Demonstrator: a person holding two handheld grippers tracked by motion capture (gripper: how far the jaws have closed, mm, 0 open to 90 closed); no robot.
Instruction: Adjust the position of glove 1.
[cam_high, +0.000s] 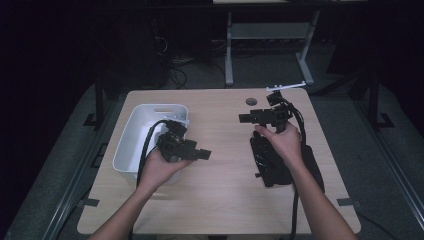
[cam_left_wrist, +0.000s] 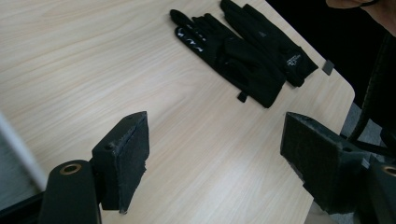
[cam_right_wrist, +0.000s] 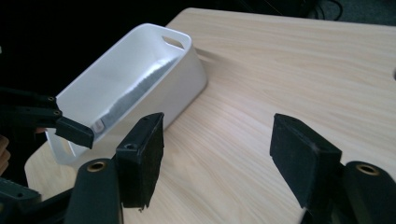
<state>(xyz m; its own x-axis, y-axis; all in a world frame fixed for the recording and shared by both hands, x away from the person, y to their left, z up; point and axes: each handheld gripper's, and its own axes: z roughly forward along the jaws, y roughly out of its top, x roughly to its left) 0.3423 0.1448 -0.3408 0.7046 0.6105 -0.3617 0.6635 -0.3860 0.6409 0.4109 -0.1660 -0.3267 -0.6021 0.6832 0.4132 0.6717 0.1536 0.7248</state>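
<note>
Left gripper sits over the table just right of the bin, pointing right toward the middle. Jaws spread wide, nothing between them; in the left gripper view only bare tabletop shows in the gap.

Right gripper is held above the right half of the table, pointing left. Jaws also spread, nothing pinched; in the right gripper view they frame bare wood, with the bin beyond them at upper left.

Gloves: a black pair lying flat on the table's right side, side by side and touching, fingers pointing to the far edge. In the high view they're right under the right hand, which covers part of them. Neither gripper touches them.

The bin is white, with handle cut-outs, and stands at the table's left edge beside the left hand. Its inside looks bare as far as the right gripper view shows.
</note>
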